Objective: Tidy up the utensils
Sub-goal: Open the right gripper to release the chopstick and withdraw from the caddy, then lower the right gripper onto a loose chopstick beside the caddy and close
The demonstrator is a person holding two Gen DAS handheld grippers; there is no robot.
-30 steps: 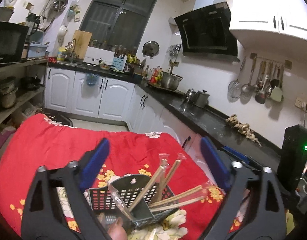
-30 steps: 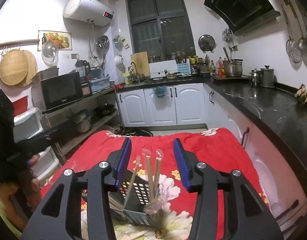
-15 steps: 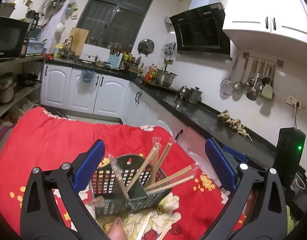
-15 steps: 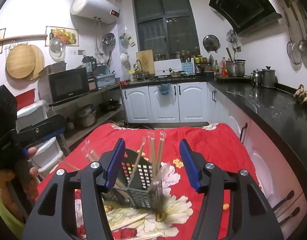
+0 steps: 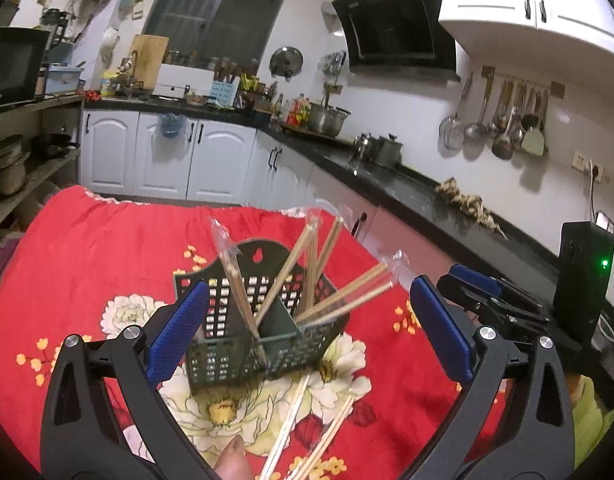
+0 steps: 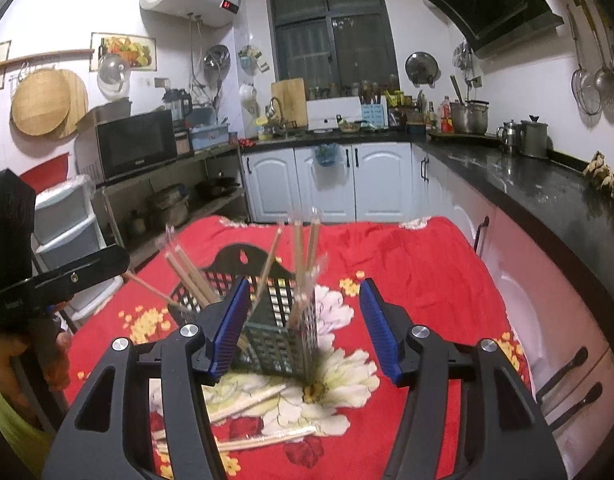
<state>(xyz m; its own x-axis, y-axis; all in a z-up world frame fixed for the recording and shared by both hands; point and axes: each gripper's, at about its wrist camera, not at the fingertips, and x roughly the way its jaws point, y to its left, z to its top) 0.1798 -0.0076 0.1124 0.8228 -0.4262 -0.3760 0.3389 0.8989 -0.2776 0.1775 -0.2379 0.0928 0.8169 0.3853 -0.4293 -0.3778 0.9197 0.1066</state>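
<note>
A black mesh utensil basket [image 5: 243, 336] stands upright on the red flowered tablecloth [image 5: 91, 248] and holds several wrapped wooden chopsticks [image 5: 339, 292] leaning outward. It also shows in the right wrist view [image 6: 283, 328]. Loose wrapped chopsticks [image 5: 291, 428] lie on the cloth in front of it; they also show in the right wrist view [image 6: 247, 400]. My left gripper [image 5: 307, 332] is open and empty, raised in front of the basket. My right gripper [image 6: 307, 332] is open and empty, also raised before the basket.
The right gripper [image 5: 491, 300] shows at the right in the left wrist view; the left gripper's body [image 6: 55, 280] shows at the left in the right wrist view. A black counter [image 6: 547, 200] runs along the right. A shelf with a microwave [image 6: 135, 144] stands left.
Both grippers have drawn back and up from the basket, which now stands on the cloth. Loose chopsticks in front of it have come into view.
</note>
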